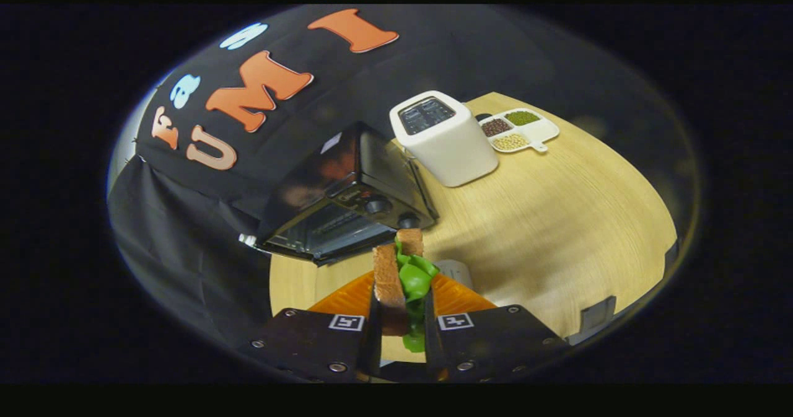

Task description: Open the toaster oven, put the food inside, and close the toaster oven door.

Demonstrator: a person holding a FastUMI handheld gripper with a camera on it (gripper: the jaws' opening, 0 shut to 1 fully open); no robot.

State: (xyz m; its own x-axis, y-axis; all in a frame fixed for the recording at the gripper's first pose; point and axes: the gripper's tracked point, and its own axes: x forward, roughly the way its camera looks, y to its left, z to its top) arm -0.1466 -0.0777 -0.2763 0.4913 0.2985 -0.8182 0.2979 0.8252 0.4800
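The two fingers (399,327) sit closest of all, and they are squeezed in tight on a sandwich (403,280), one finger on each side of it. The sandwich stands up on its edge between them. It has two slices of brown bread with a bright green leaf (416,279) poking out of the middle and hanging down a little near the fingers. Just under the sandwich and ahead of the fingers is an orange plate (347,296); I cannot tell if the sandwich touches it or is lifted off it. The plate rests on a light wooden desk (557,231). Beyond the sandwich, a little to the left, stands the black toaster oven (347,194). Its glass door (322,234) faces this way, and it looks closed, with the wire rack showing through the glass. Two round knobs (378,205) sit on the right part of its front. Right beside the toaster oven, farther back, is a white pop-up toaster (445,137) with two dark slots on top. Past the toaster lies a small white tray (521,129) with a little handle. It has three cups in it, one with reddish-brown beans, one with green beans and one with pale yellow beans.
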